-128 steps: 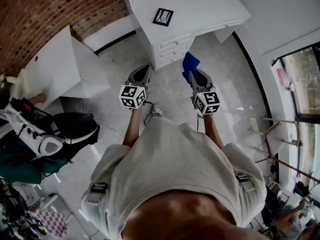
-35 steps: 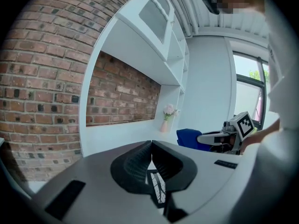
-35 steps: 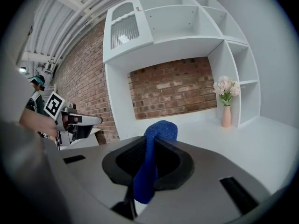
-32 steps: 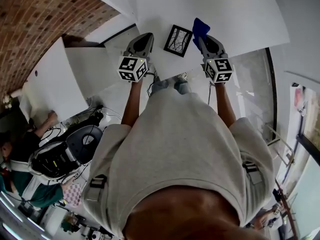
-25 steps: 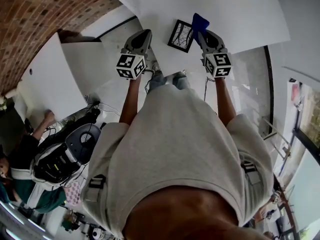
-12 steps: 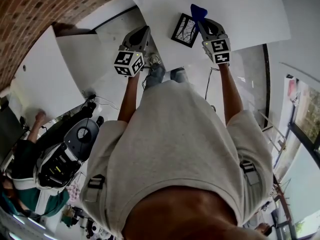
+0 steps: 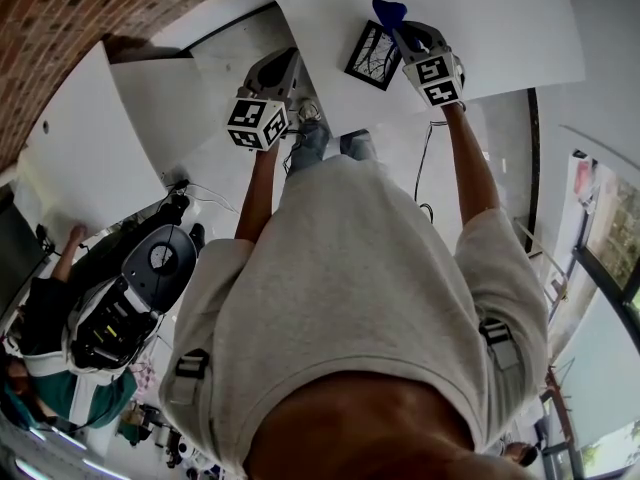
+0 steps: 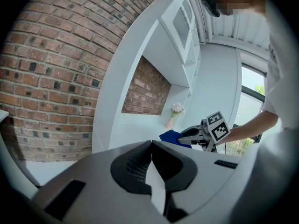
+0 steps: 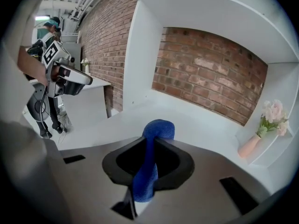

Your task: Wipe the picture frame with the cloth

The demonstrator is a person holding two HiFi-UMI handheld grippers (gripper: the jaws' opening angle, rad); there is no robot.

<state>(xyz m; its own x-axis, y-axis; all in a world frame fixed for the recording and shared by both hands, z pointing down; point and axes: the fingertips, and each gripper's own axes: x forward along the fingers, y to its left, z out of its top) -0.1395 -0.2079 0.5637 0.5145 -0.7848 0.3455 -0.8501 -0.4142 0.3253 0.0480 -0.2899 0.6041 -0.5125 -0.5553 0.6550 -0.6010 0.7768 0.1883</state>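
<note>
The black picture frame (image 7: 372, 55) lies flat on the white desk (image 7: 500, 28) in the head view. My right gripper (image 7: 400, 30) hovers just right of the frame, shut on a blue cloth (image 7: 388, 12) that sticks out past its tips. The right gripper view shows the cloth (image 9: 152, 164) clamped between the jaws of that gripper (image 9: 152, 143). My left gripper (image 7: 288, 63) is held left of the frame, off the desk's corner. The left gripper (image 8: 152, 146) has its jaws closed together with nothing in them. Neither gripper view shows the frame.
A vase of pink flowers (image 9: 264, 125) stands at the back of the desk's brick-backed alcove. A second white table (image 7: 90, 128) stands to the left. A seated person (image 7: 40, 318) and dark equipment (image 7: 140, 288) are on the floor at the lower left.
My right gripper has carried the cloth forward over the desk, from beside the frame's near edge to its far right corner. The left gripper has hardly moved.
</note>
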